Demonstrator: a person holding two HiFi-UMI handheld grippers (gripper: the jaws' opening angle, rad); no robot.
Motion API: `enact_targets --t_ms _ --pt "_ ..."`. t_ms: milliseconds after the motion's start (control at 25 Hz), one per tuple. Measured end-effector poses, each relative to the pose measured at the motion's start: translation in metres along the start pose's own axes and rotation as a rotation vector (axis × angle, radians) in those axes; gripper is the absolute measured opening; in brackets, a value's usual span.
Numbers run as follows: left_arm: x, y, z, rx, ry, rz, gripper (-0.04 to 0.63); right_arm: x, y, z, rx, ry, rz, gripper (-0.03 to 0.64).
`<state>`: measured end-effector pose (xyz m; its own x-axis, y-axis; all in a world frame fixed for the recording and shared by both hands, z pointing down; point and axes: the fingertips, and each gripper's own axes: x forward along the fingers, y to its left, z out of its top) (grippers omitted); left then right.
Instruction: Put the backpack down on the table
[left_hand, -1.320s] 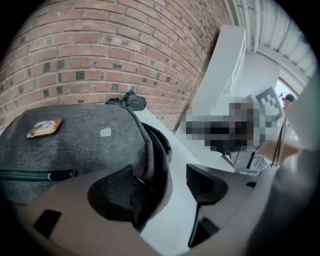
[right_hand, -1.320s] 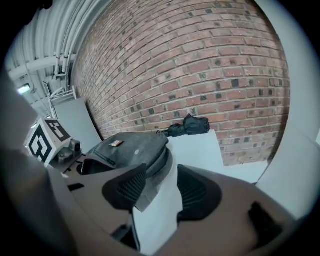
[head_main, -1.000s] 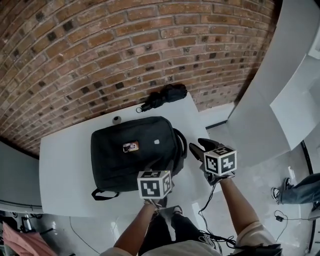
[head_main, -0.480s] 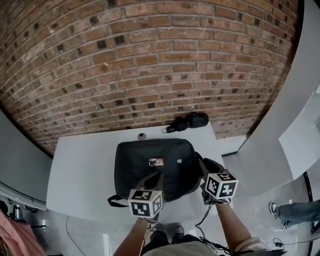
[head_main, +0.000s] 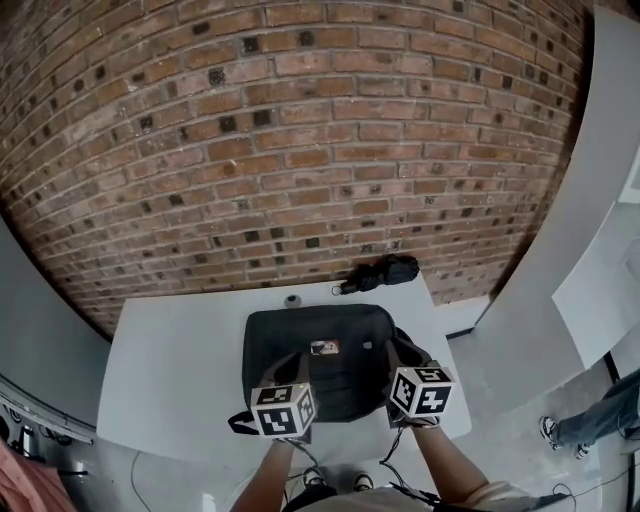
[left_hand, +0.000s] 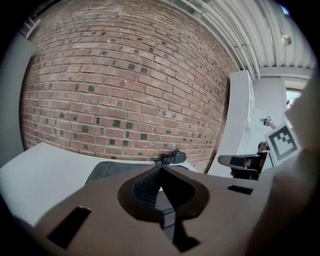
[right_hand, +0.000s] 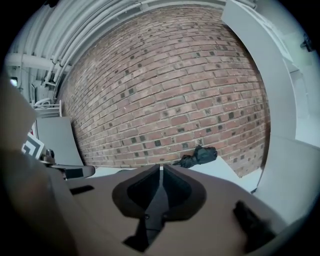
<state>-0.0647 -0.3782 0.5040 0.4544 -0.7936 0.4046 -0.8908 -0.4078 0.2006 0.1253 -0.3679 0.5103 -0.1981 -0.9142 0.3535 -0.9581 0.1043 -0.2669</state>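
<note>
The black backpack (head_main: 318, 352) lies flat on the white table (head_main: 170, 360), with a small tag on its top face. Both grippers hover over its near edge and hold nothing. My left gripper (head_main: 298, 366) is shut, its jaw tips meeting (left_hand: 161, 168) with the backpack's (left_hand: 107, 171) top showing beyond them. To its right, my right gripper (head_main: 396, 352) is closing, its jaws nearly together (right_hand: 160, 168) with nothing between them.
A folded black umbrella (head_main: 383, 271) lies at the table's far right corner against the brick wall, also seen as the umbrella (right_hand: 200, 155). A small round object (head_main: 292, 299) sits behind the backpack. A person's legs (head_main: 600, 420) stand on the floor at the right.
Both grippers lifted off the backpack's near edge and drew back toward me. The right jaws went from wide open to nearly shut. The backpack stayed flat on the table.
</note>
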Motion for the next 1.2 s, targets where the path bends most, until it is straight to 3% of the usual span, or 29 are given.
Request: enact_targets --t_ms 440,1200 --pt "-0.009 0.026 -0.006 -0.004 0.015 0.02 0.011 0.0 0.013 -0.006 -0.015 0.004 -0.05 0.031" --pt "-0.003 0.022 -0.011 -0.022 0.026 -0.002 0.012 -0.006 0.005 -0.012 -0.018 0.025 -0.085 0.031"
